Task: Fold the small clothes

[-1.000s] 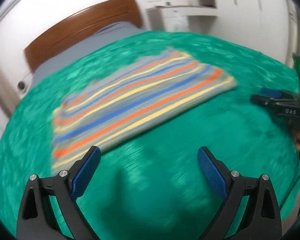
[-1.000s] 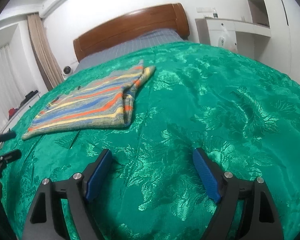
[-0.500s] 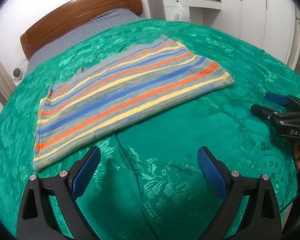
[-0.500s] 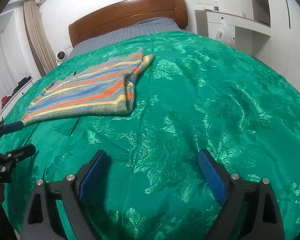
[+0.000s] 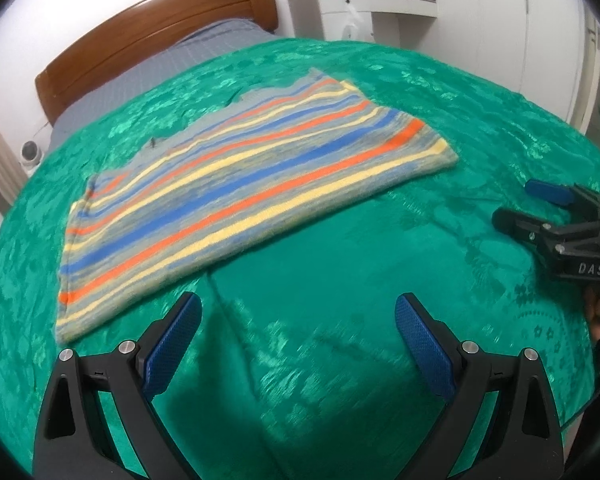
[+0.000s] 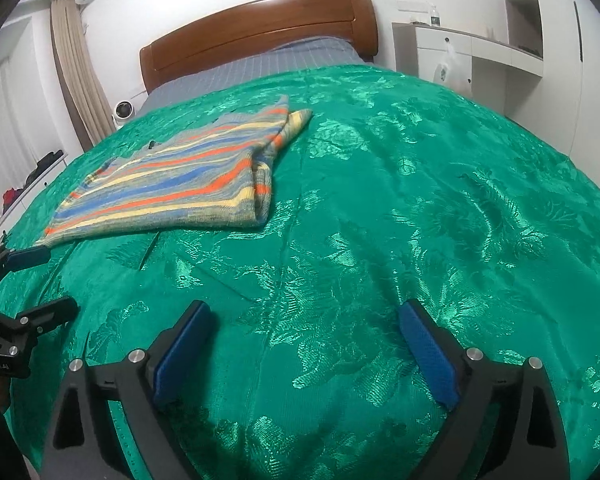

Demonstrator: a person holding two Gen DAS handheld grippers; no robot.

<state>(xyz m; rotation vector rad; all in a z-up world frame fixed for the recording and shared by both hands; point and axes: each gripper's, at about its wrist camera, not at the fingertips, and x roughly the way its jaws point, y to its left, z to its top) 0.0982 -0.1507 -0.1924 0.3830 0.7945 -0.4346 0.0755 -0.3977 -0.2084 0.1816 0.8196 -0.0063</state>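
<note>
1. Left wrist view: left hand-held gripper (image 5: 298,320), jaws spread and empty, hovers near the folded striped sweater (image 5: 244,184) on the bed (image 5: 340,300).
2. Right hand-held gripper (image 6: 304,328), jaws spread and empty, is well apart from the sweater.

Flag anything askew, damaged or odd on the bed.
Little stands out. The striped garment lies folded on the green cover, its right-hand layers slightly offset rather than flush. Both grippers are open and empty.
</note>
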